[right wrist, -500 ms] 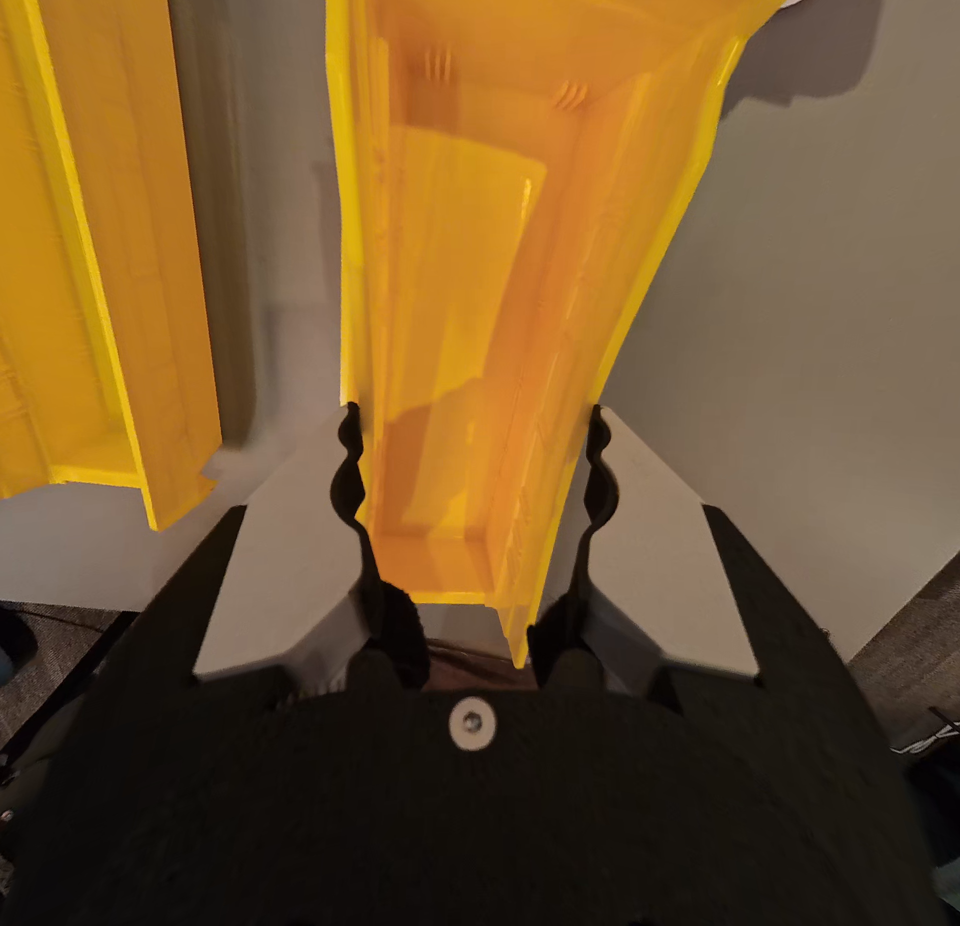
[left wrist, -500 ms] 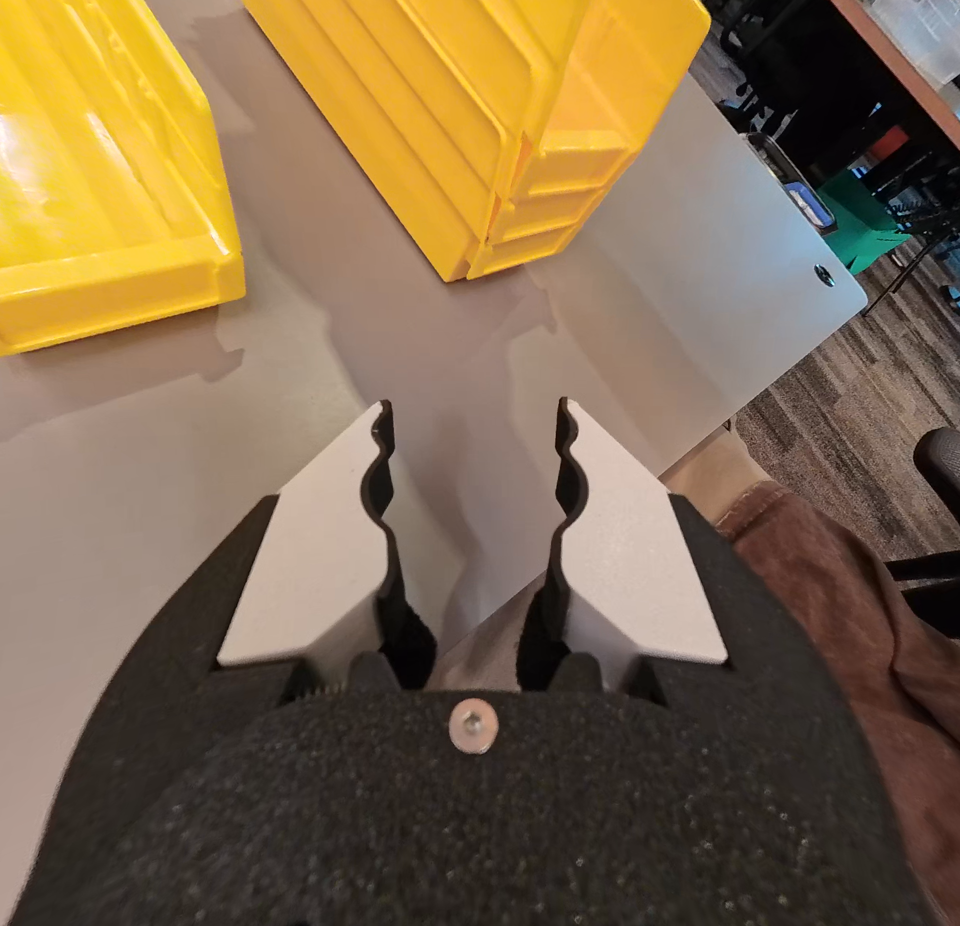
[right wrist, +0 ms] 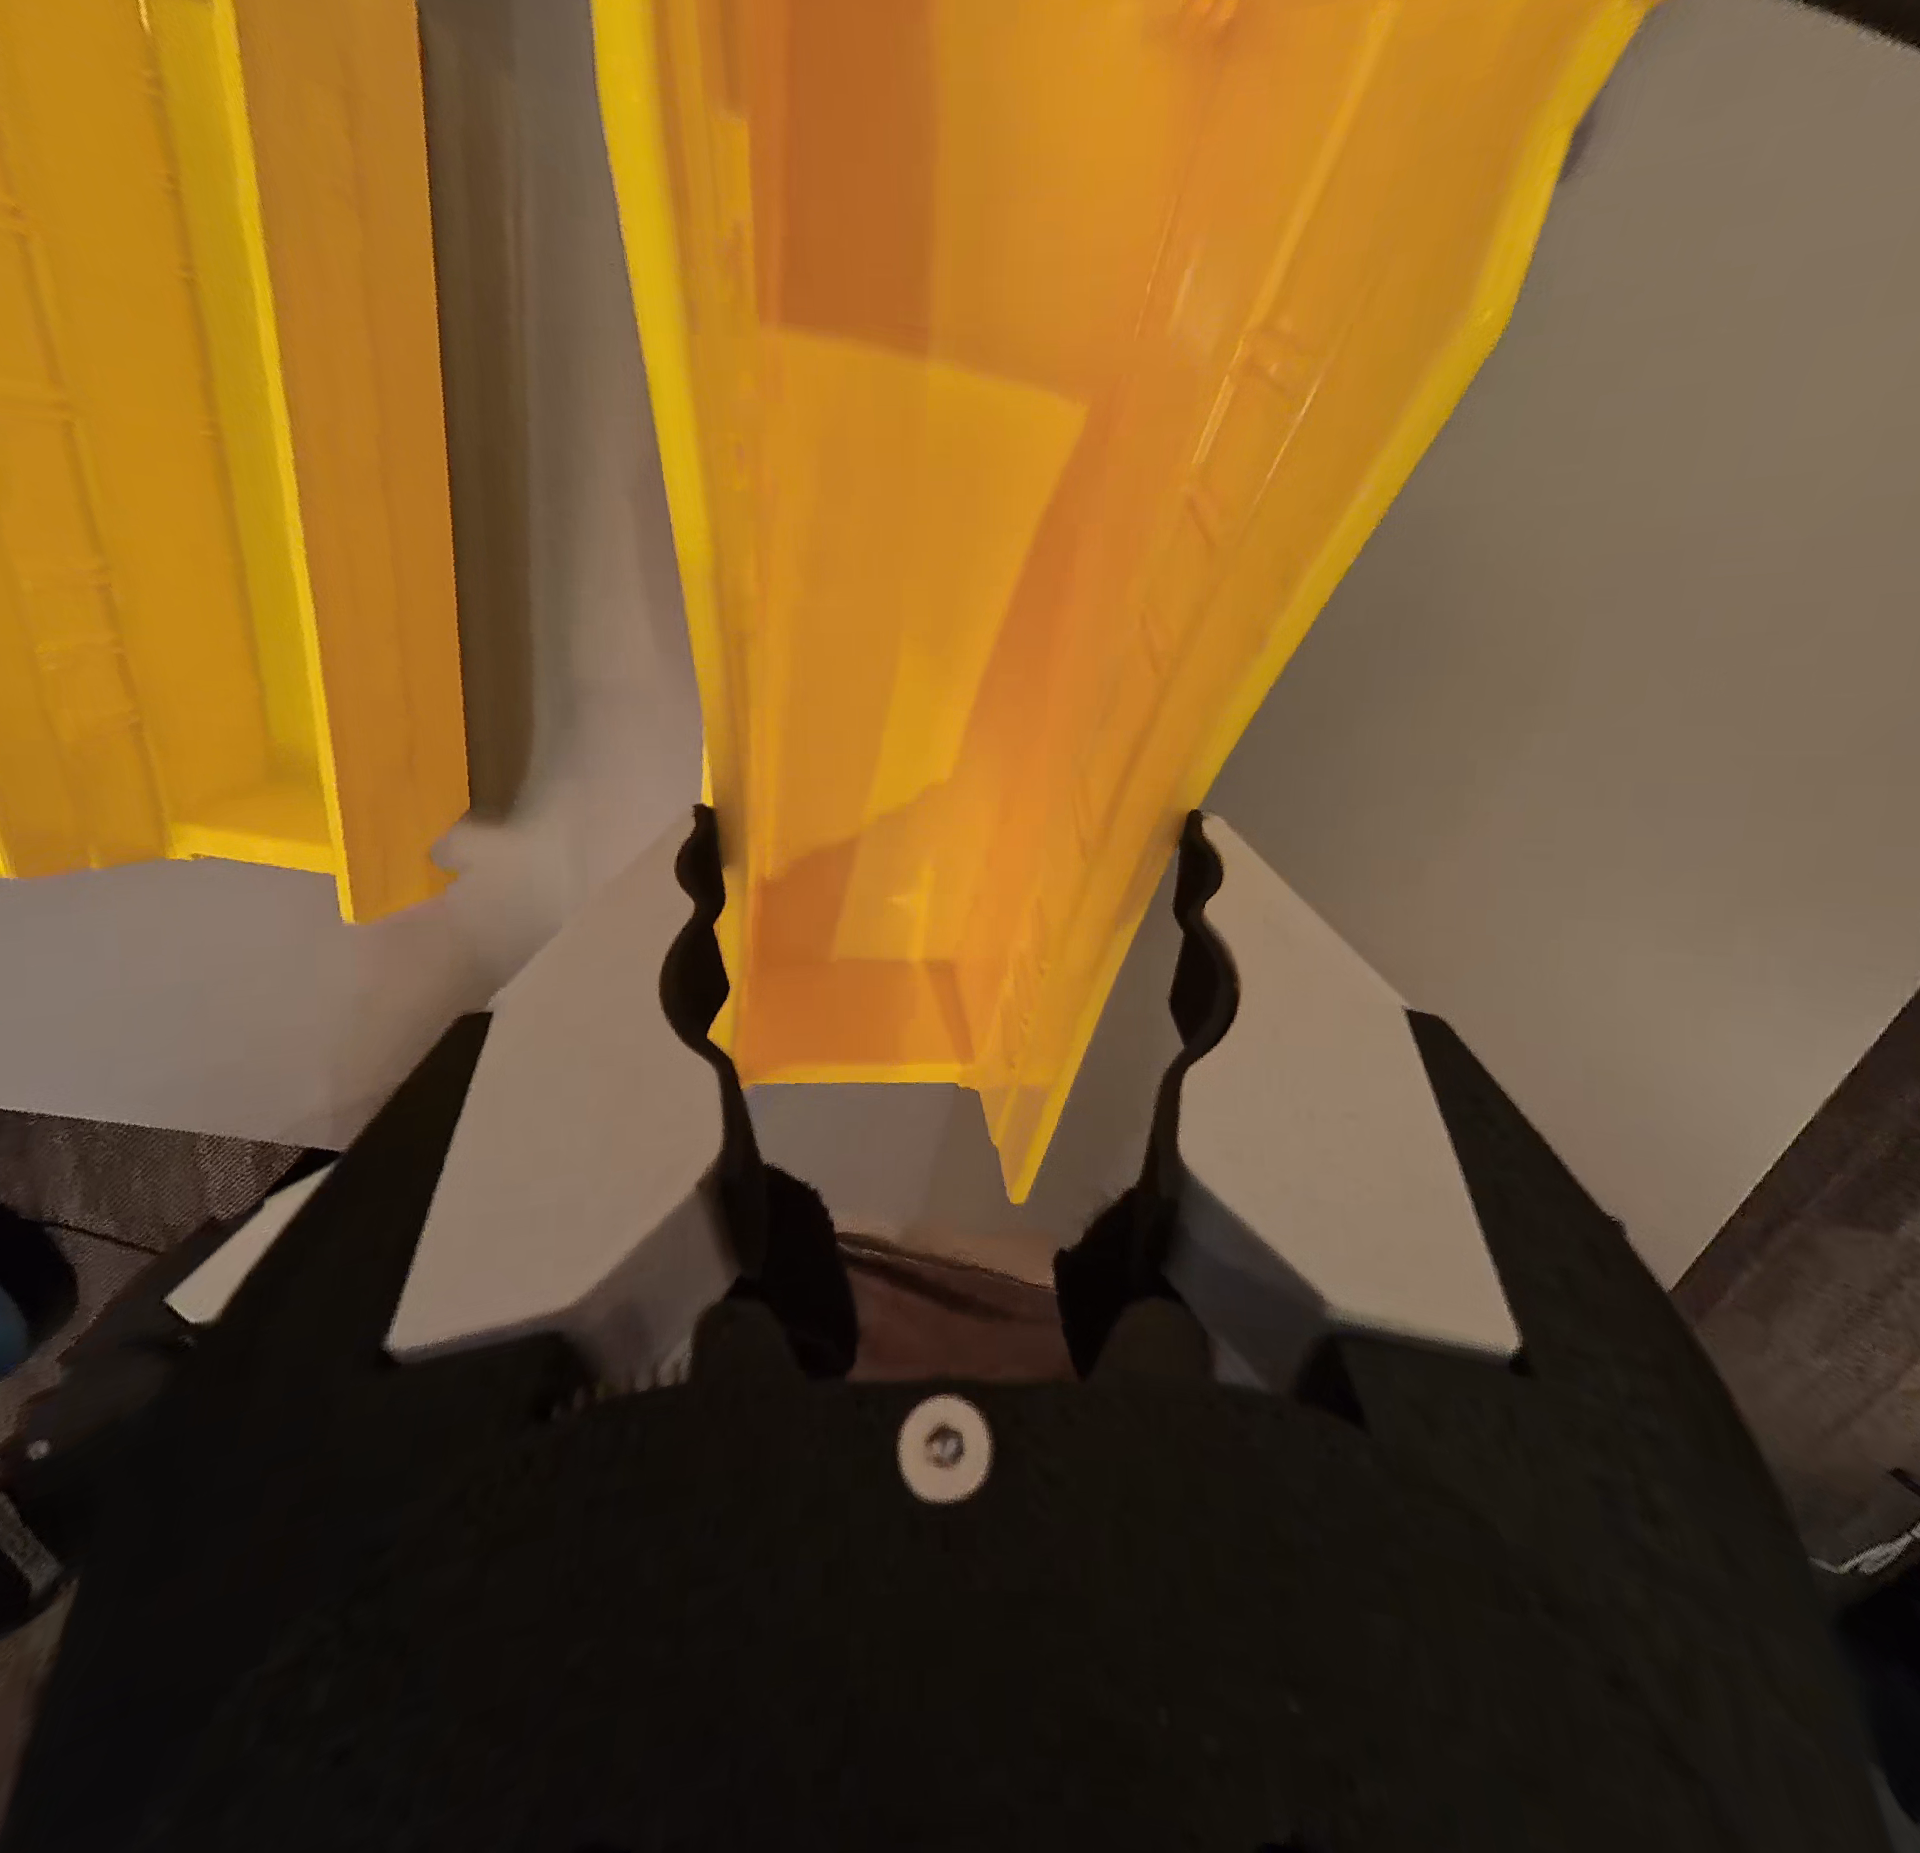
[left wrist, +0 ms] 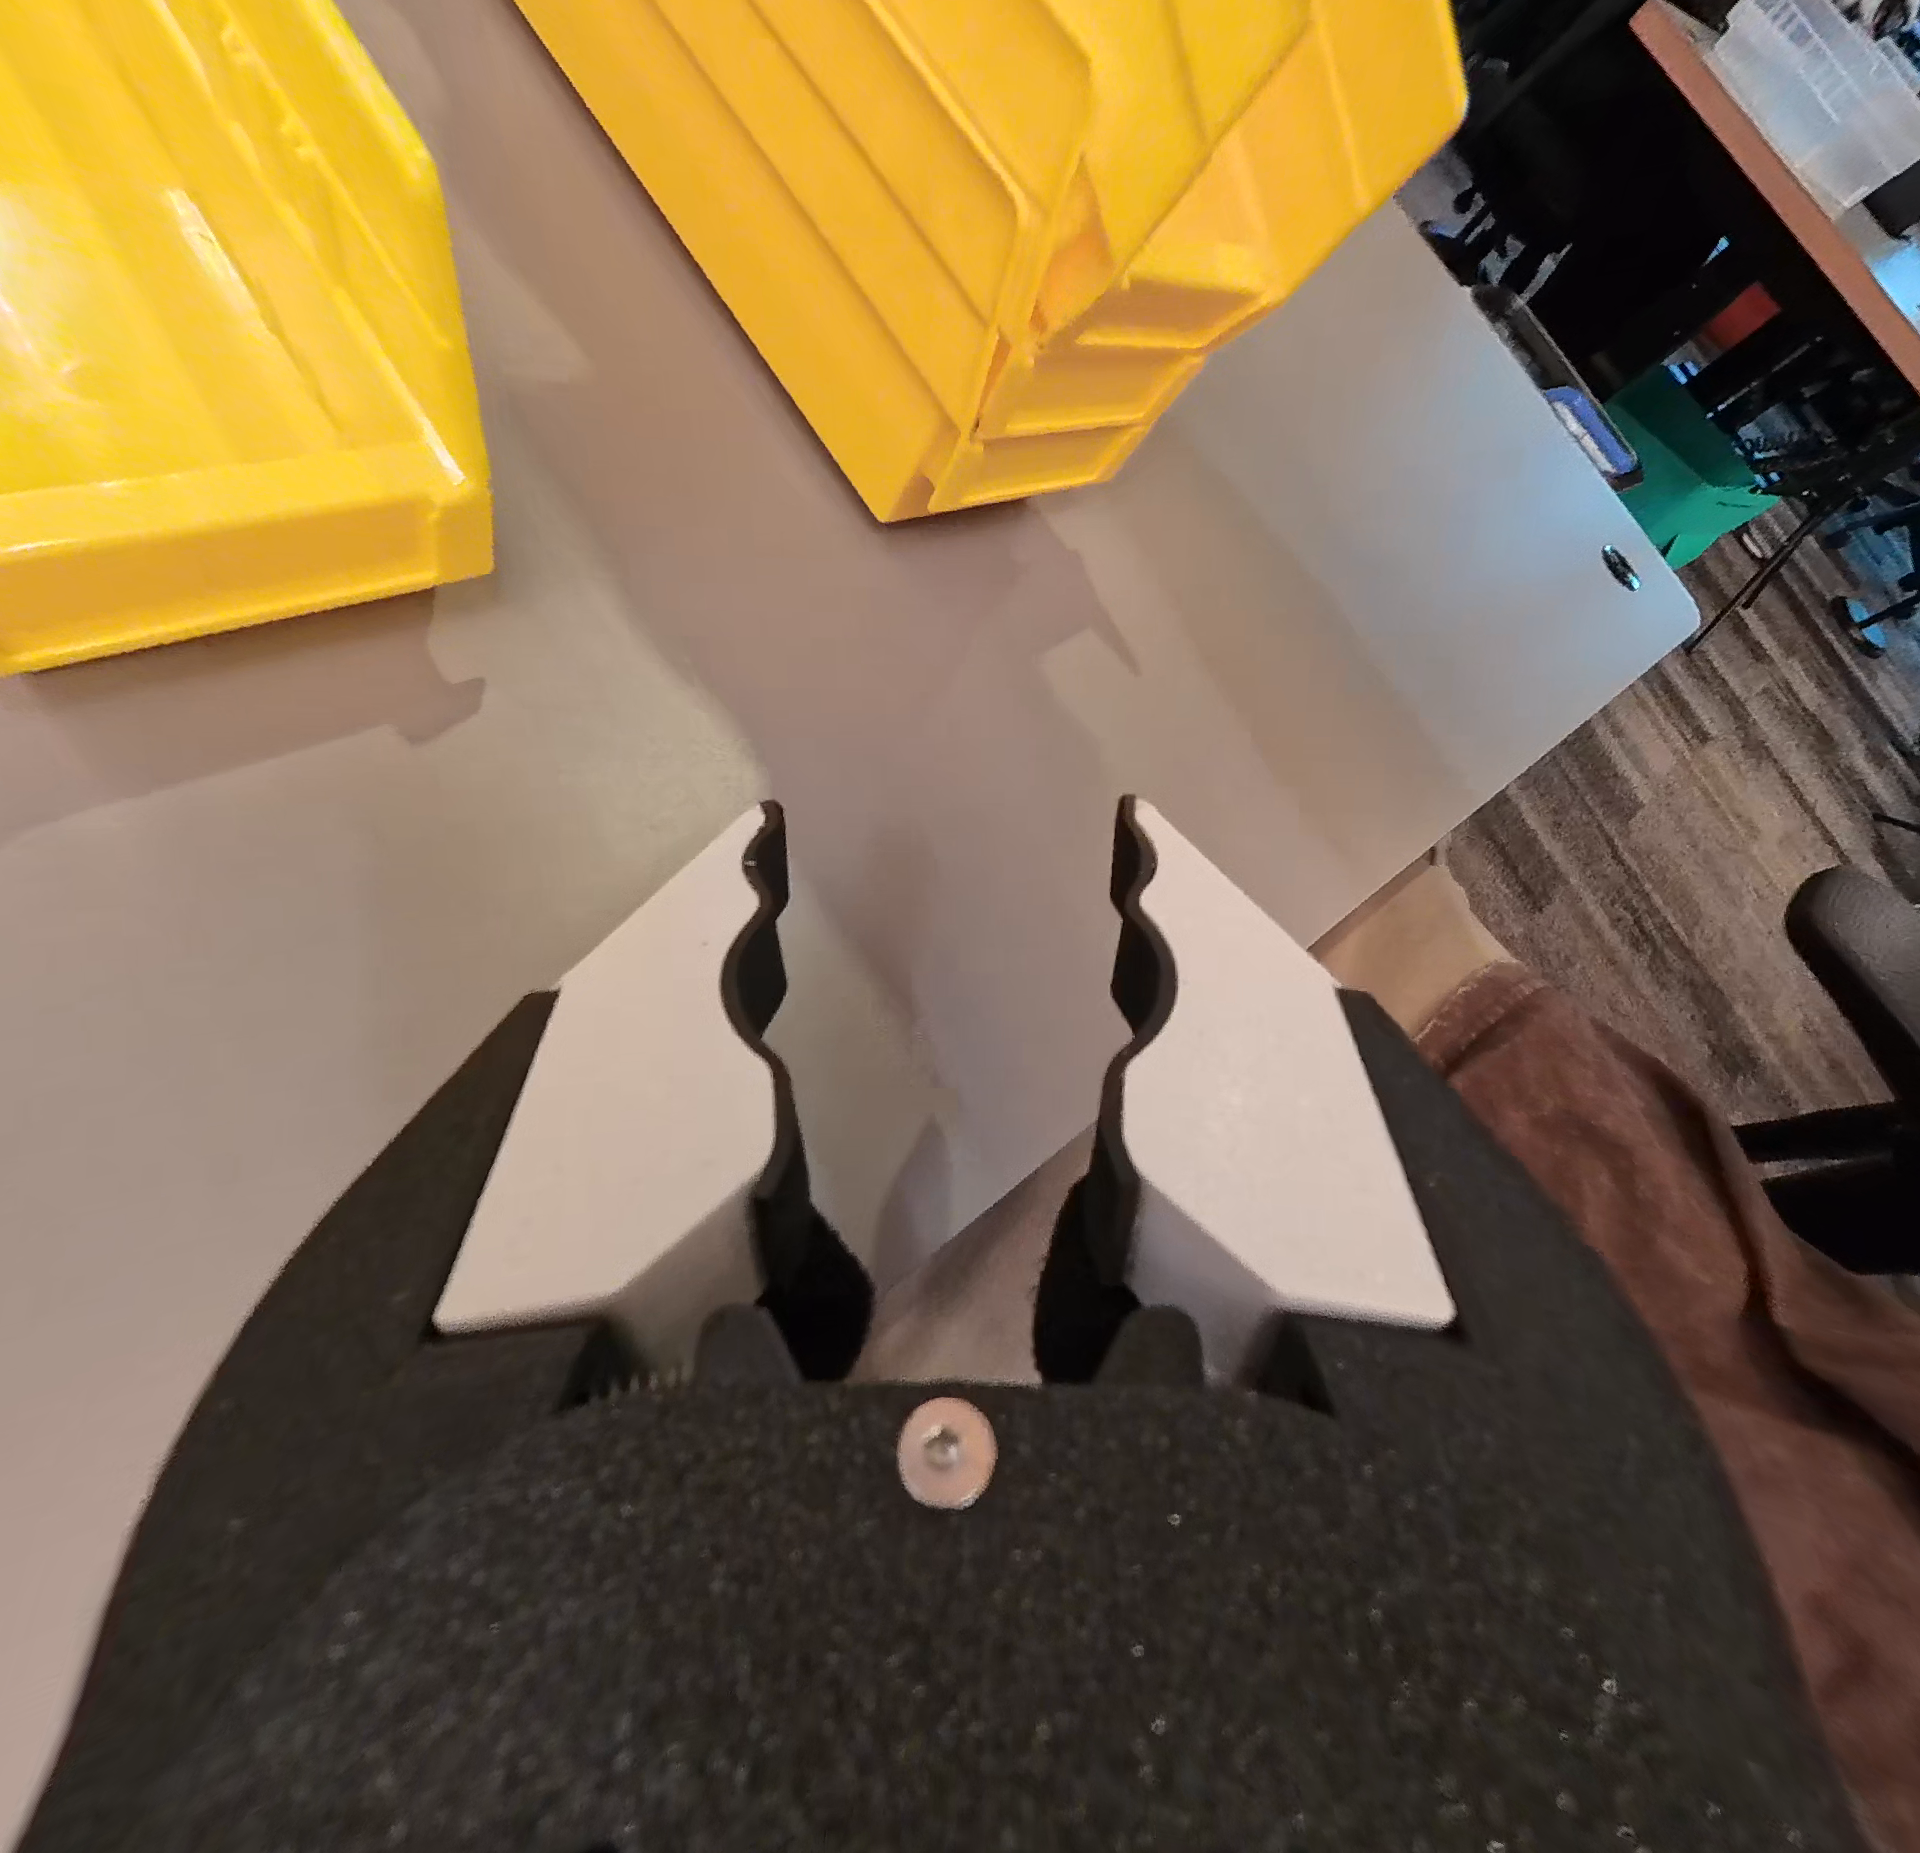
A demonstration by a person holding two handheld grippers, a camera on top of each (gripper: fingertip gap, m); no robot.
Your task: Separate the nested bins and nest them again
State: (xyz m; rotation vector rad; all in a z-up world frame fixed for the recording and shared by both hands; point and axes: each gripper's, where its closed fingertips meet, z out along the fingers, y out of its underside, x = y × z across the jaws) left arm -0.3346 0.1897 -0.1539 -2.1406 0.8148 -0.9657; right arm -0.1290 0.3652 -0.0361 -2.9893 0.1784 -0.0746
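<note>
The left gripper hangs over the bare grey worktop with its fingers spread wide and nothing between them, short of both a single yellow bin at far left and a nested stack of yellow bins ahead. The right gripper also has its fingers wide apart; the near end of the stack sits in the gap, its left wall just beside the left finger, though whether they touch is unclear. The single bin lies apart to the left.

Three nested yellow bins far right, one separate yellow bin far left, two grippers, one grey table.
</note>
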